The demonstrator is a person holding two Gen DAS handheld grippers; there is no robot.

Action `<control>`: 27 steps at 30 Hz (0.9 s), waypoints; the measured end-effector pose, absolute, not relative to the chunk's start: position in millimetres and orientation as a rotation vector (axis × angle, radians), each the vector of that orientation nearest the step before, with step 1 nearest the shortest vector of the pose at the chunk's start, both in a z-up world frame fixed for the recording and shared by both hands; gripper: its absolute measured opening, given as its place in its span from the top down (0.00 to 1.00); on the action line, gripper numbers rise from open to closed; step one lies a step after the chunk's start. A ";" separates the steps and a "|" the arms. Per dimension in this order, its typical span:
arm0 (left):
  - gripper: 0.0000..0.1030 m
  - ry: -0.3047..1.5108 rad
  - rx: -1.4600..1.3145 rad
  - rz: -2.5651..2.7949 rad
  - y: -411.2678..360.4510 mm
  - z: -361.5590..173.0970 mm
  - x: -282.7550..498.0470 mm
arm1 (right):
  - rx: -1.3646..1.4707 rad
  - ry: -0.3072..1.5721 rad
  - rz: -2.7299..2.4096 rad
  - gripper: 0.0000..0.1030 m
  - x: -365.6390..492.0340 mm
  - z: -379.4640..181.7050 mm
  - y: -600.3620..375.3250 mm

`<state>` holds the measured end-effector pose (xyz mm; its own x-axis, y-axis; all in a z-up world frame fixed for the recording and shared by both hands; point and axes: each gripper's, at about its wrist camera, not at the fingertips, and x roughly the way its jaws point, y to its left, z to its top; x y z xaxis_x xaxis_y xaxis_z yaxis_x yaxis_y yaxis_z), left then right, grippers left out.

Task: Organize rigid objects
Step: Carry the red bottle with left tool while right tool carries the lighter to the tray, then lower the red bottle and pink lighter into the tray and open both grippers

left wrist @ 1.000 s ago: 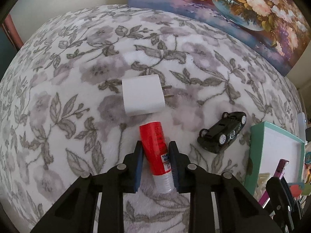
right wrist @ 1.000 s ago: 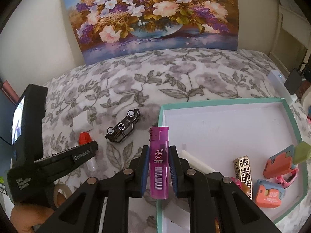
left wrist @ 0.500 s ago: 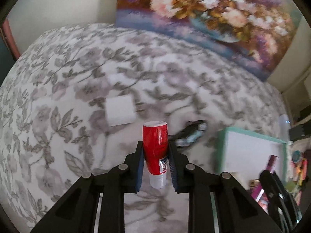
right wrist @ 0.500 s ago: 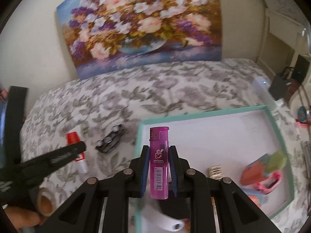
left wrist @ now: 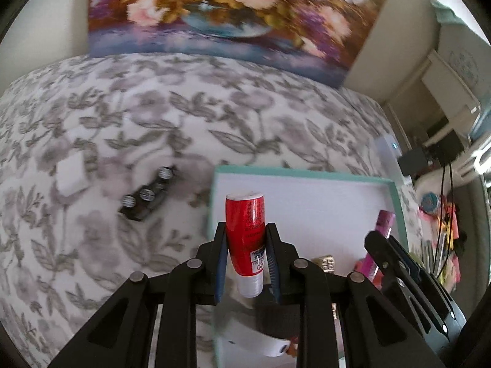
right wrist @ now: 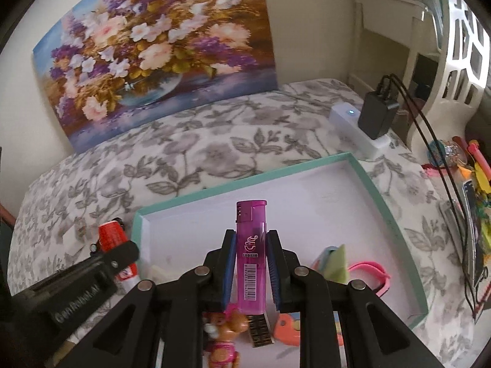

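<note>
My left gripper is shut on a red glue stick and holds it in the air over the left edge of the teal-rimmed white tray. My right gripper is shut on a purple lighter held above the tray. The glue stick and left gripper show at the left of the right wrist view. A black toy car lies upside down on the floral bedspread beside a white charger block.
The tray holds a patterned box, a small bear figure, orange and green clips and a pink band. A white power strip with a black adapter lies behind the tray. A flower painting leans against the wall.
My left gripper lifted the glue stick off the bedspread and carried it right to the tray's left edge. My right gripper moved further over the tray with the lighter.
</note>
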<state>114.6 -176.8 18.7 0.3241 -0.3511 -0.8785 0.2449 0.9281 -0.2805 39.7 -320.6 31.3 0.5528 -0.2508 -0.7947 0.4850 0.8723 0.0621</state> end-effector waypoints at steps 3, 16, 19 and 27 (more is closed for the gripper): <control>0.76 1.180 -0.082 -0.410 -187.4 15.8 111.7 | 0.297 0.889 -0.446 0.79 37.8 29.5 -323.6; 0.75 1.194 -0.086 -0.390 -183.8 13.9 115.6 | 0.306 0.907 -0.461 0.79 36.4 25.9 -325.1; 0.68 1.199 -0.093 -0.361 -177.0 12.5 119.5 | 0.293 0.906 -0.454 0.79 37.7 26.6 -321.6; 0.36 1.201 -0.143 -0.282 -149.3 13.1 130.2 | 0.248 0.926 -0.421 0.52 45.0 21.6 -307.9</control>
